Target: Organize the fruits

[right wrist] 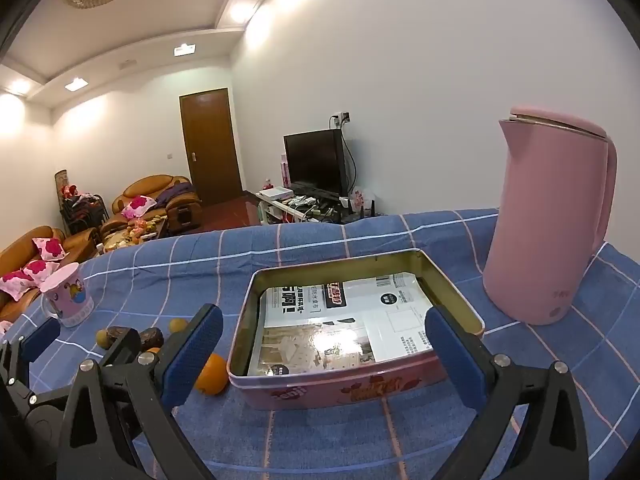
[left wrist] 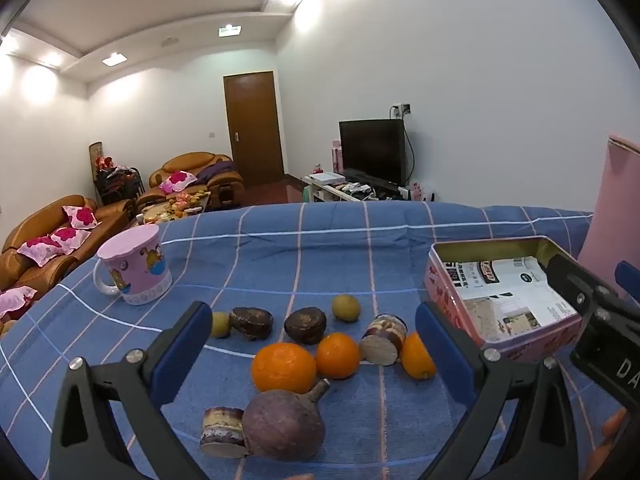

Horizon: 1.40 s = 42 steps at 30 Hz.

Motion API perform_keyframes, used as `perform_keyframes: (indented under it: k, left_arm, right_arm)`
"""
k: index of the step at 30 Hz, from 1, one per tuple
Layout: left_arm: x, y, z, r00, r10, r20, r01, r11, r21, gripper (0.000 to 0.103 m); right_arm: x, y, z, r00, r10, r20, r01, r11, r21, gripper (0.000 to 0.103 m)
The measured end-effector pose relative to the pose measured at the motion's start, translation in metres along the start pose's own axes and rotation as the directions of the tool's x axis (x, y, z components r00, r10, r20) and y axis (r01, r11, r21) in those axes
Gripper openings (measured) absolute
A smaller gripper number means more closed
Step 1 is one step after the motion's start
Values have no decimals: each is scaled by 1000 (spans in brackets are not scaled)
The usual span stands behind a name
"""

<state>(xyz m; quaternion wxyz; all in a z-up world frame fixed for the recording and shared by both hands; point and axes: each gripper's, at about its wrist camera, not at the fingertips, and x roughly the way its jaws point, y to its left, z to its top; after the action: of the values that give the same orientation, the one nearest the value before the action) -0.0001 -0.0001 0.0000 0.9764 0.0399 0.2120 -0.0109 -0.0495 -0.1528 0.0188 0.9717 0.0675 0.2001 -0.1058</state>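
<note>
From the left wrist, the left gripper point(left wrist: 314, 334) gapes wide and empty above three glossy oranges point(left wrist: 285, 367), two small yellow-green fruits point(left wrist: 346, 308) and several dark, rough pieces on the checked blue cloth point(left wrist: 280, 240). From the right wrist, the right gripper point(right wrist: 324, 354) stands equally wide, empty, over one paper-lined rectangular pink tin point(right wrist: 360, 390) beside one smooth pink kettle point(right wrist: 548, 220).

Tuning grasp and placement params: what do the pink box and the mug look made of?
Pink box: looks like thin tinplate, with a glossy printed outside, a gold reflective inner wall and a rolled rim. Mug: probably glazed ceramic, shiny with a printed cartoon; plastic can't be excluded.
</note>
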Motion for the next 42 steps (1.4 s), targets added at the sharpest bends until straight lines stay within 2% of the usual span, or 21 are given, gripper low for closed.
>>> perform_keyframes:
  k: [15, 42]
  left_arm:
    - [0, -7, 1, 1000, -6, -11, 6, 1000, -3, 103]
    - [3, 5, -1, 999, -17, -33, 15, 999, -34, 103]
  right_arm:
    - [0, 2, 0, 1000, -9, -2, 9, 1000, -10, 102]
    - [2, 1, -2, 1000, -7, -3, 7, 1000, -9, 102]
